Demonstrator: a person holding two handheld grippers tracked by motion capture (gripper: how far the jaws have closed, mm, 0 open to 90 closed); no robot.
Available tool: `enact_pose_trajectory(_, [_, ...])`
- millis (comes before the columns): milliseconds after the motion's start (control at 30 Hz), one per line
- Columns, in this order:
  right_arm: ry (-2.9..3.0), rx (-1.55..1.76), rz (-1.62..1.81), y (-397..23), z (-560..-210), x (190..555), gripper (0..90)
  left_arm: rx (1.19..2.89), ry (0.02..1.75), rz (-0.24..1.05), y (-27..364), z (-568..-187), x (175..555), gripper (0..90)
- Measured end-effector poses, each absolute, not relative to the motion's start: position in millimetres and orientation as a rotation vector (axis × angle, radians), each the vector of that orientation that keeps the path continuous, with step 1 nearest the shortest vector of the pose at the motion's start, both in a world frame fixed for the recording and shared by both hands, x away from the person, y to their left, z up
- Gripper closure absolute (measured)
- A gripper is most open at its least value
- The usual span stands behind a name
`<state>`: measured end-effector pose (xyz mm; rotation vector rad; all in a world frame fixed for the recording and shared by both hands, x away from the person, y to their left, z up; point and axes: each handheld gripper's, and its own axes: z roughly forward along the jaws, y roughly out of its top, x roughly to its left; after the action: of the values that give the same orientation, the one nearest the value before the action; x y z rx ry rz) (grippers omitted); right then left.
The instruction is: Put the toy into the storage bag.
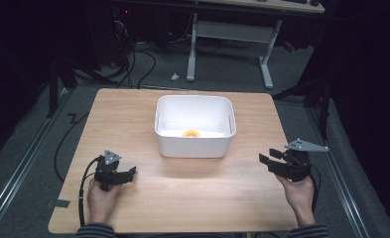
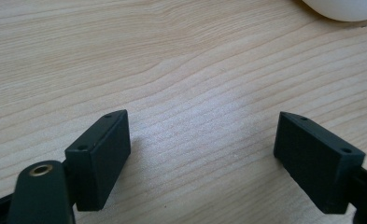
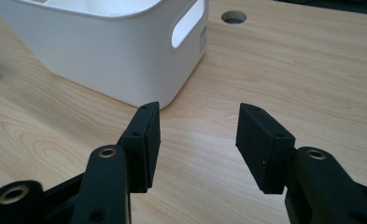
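- The white bin (image 1: 194, 126) is parked in the middle of the table (image 1: 133, 109), probably so it can be reached equally well from either side. It's used as the landmark for everything below.
- A small yellow ring-shaped thing (image 1: 191, 133) is seen lying on the bin's floor, close to the near wall. What it actually is can't be made out at this size, honestly.
- The left gripper (image 1: 131, 172) is held low over the table, near and to the left of the bin, well apart from it. Its jaws are spread wide with just bare wood between them, so nothing is being carried. In the left gripper view (image 2: 202, 140) only a corner of the bin is caught at the top edge.
- The right gripper (image 1: 266, 159) is kept near and to the right of the bin, pointed in toward it. In the right gripper view (image 3: 197, 135) its jaws are set partly apart, narrower than the other pair, and nothing is pinched there either; the bin's handle slot (image 3: 187, 23) is seen just ahead.
- Best guess: both hands are parked either side of the bin, with the ring left inside.
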<state>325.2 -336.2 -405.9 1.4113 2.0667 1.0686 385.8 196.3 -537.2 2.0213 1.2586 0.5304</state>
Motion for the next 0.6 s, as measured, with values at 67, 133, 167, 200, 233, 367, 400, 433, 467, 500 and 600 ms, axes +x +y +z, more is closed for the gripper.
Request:
enact_pose_trajectory(67, [2.069, 1.412, 1.065, -334, -407, 326, 50.3, 2.021, 1.258, 0.531, 196, -537, 386, 19.2])
enact_pose_trajectory(133, [2.07, 1.407, 1.074, -332, -408, 327, 50.3, 2.022, 1.258, 0.531, 196, -537, 386, 19.0])
enact_pose_trajectory(167, [2.069, 1.411, 1.077, -330, -408, 327, 50.3, 2.022, 1.258, 0.531, 196, -537, 386, 19.0])
enact_pose_trajectory(200, [2.07, 1.414, 1.082, -329, -409, 327, 50.3, 2.022, 1.258, 0.531, 196, -537, 386, 19.0])
enact_pose_trajectory(233, [2.073, 1.411, 1.083, -328, -410, 328, 50.3, 2.022, 1.258, 0.531, 196, -537, 386, 19.0])
enact_pose_trajectory(367, [2.084, 1.404, 1.076, -322, -415, 329, 50.3, 2.022, 1.258, 0.53, 196, -537, 386, 19.0])
enact_pose_trajectory(400, [2.085, 1.409, 1.08, -320, -417, 330, 50.3, 2.022, 1.258, 0.53, 196, -537, 386, 19.0])
enact_pose_trajectory(433, [2.092, 1.408, 1.08, -319, -419, 331, 50.3, 2.021, 1.258, 0.529, 196, -537, 386, 19.1])
enact_pose_trajectory(467, [2.094, 1.407, 1.079, -318, -420, 332, 50.3, 2.02, 1.259, 0.529, 196, -537, 386, 19.1])
enact_pose_trajectory(500, [2.093, 1.413, 1.08, -317, -421, 332, 50.3, 2.014, 1.264, 0.528, 197, -537, 387, 19.1])
enact_pose_trajectory(600, [2.1, 1.422, 1.088, -313, -426, 334, 50.3, 2.014, 1.266, 0.526, 197, -537, 388, 18.7])
